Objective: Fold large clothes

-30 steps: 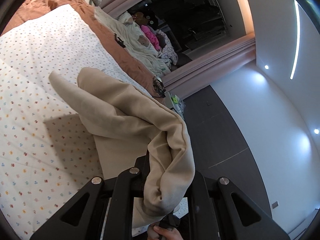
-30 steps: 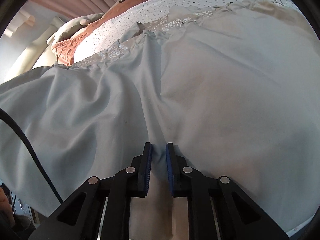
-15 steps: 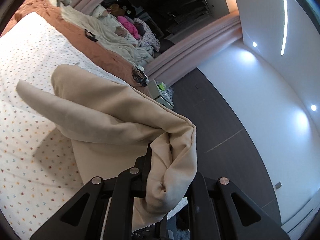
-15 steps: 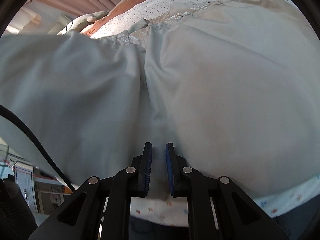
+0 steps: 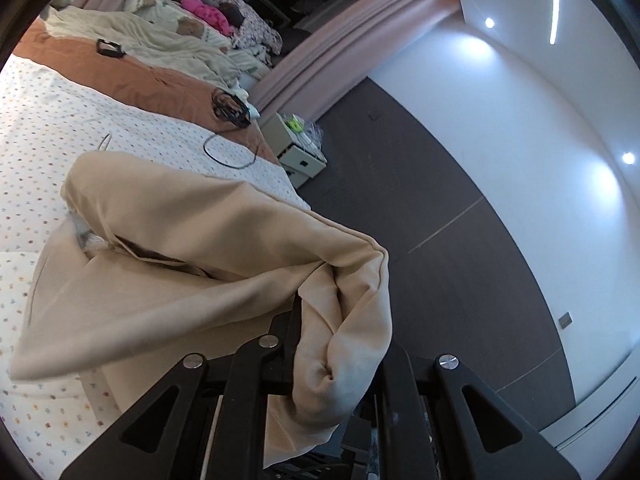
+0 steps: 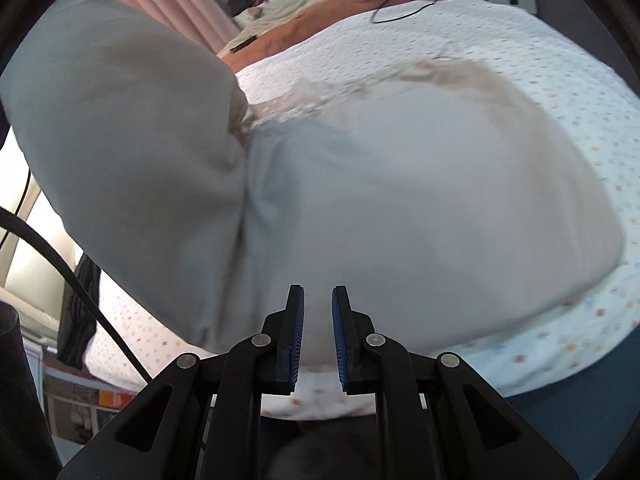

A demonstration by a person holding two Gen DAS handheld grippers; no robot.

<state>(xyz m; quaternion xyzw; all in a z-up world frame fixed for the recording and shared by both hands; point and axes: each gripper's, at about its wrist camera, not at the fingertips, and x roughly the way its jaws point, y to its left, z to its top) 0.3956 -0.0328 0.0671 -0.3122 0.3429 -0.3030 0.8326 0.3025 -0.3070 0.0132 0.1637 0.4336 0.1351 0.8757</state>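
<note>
Left wrist view first. My left gripper [image 5: 336, 344] is clenched on a bunched edge of the beige garment [image 5: 192, 240]; the cloth wraps over and hides the fingertips, so I judge the hold from the wad pinched between the black arms. Ahead of the fingers and to their left, the garment hangs lifted off the dotted bedsheet [image 5: 48, 120], with one layer draped over another and a loose corner drooping low at the left. Farther ahead lies a black cable [image 5: 228, 152] on the sheet, and beyond it a rust blanket [image 5: 132, 84].

Right wrist view. My right gripper [image 6: 318, 336] has its blue pads [image 6: 298, 332] close together with a narrow gap; fabric sits right at that gap, but I cannot tell whether they actually pinch it. Directly ahead of the fingers the garment [image 6: 400, 208] billows across the sheet, motion-blurred, with one big lobe raised ahead and to the left and its gathered band beyond the tips.

My judgement: the fold is under way, not finished. One side is raised for carrying over; it is not yet laid flat, and smoothing and further folds remain.
</note>
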